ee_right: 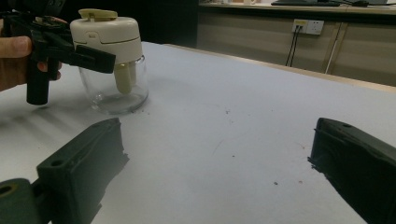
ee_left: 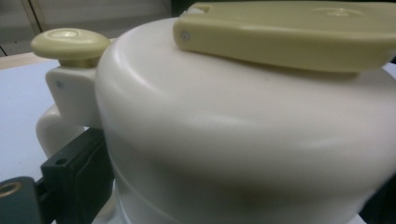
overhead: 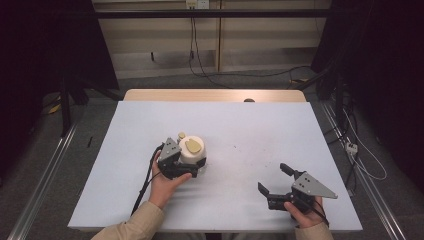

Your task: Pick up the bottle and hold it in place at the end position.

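Here one dispenser jar (overhead: 192,151) stands mid-bench (overhead: 250,130), clamped at its cream top by the left tongs (overhead: 192,167); the right tongs (overhead: 272,180) gape wide, holding nothing.

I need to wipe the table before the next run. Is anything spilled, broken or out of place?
Nothing is broken. The jar stands upright on the white table cover with its cream lid on. Only a few small dark specks dot the cover right of it.
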`<state>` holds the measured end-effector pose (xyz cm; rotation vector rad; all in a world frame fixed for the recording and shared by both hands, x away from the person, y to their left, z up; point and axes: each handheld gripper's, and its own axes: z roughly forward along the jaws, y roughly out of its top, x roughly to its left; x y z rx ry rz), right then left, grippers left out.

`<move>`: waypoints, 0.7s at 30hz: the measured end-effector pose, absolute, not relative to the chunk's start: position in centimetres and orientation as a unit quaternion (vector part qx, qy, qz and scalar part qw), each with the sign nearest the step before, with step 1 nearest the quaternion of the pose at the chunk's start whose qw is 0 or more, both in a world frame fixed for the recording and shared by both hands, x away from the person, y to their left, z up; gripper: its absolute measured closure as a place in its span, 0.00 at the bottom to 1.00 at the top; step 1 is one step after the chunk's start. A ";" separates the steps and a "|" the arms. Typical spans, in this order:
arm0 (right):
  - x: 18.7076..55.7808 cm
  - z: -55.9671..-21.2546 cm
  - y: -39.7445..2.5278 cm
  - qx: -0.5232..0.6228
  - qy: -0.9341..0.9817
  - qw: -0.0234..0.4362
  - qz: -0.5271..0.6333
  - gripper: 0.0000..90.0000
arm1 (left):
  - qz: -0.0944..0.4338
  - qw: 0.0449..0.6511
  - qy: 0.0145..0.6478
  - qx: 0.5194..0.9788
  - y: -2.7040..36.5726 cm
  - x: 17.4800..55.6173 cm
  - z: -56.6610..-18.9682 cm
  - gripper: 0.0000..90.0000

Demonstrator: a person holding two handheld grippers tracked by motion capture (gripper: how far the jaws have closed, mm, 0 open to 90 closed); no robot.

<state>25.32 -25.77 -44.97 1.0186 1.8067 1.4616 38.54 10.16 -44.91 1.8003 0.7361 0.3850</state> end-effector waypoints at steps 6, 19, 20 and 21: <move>25.3 -44.9 -25.8 0.383 0.679 0.298 0.551 0.02 | 0.168 0.549 0.311 0.757 9.9 38.6 -45.0 0.05; 25.4 -44.9 -25.8 0.383 0.678 0.298 0.552 0.02 | 0.178 0.553 0.314 0.751 9.6 38.5 -44.8 0.07; 25.4 -44.9 -25.8 0.382 0.678 0.298 0.552 0.02 | 0.178 0.553 0.315 0.750 9.6 38.5 -44.8 0.07; 25.4 -44.9 -25.8 0.383 0.678 0.298 0.552 0.02 | 0.177 0.553 0.316 0.751 9.6 38.5 -44.8 0.07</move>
